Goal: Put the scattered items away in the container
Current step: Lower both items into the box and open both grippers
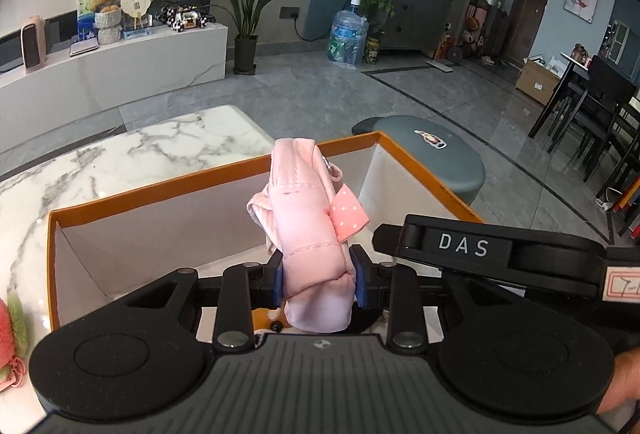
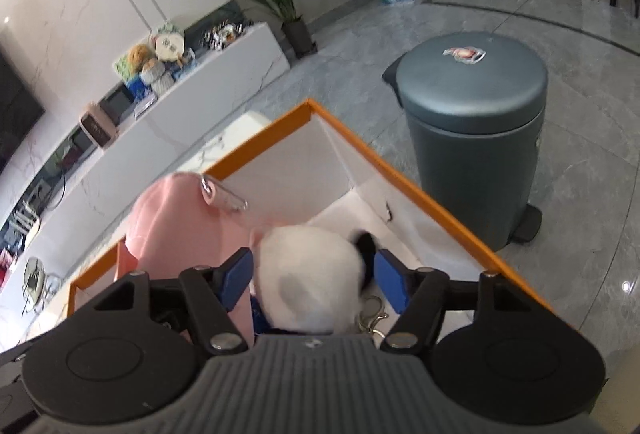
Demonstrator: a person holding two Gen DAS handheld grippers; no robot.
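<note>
The left claw point(image 1: 318, 280) was clamped on a pink padded pouch point(image 1: 308, 218), its long axis running straight ahead, above the open orange-rimmed box point(image 1: 160, 189) on the marble table point(image 1: 120, 153). Also over the box, the right claw point(image 2: 314, 274) stood parted around a white plush toy point(image 2: 308, 274); whether its pads point(image 2: 390, 276) touched was unclear.

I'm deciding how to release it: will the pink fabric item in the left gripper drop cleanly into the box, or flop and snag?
The pink fabric item looks soft and padded: it bulges where the left gripper squeezes it, so it probably flops. Its dotted tab and metal ring could catch on the orange-rimmed box. It seems light.
</note>
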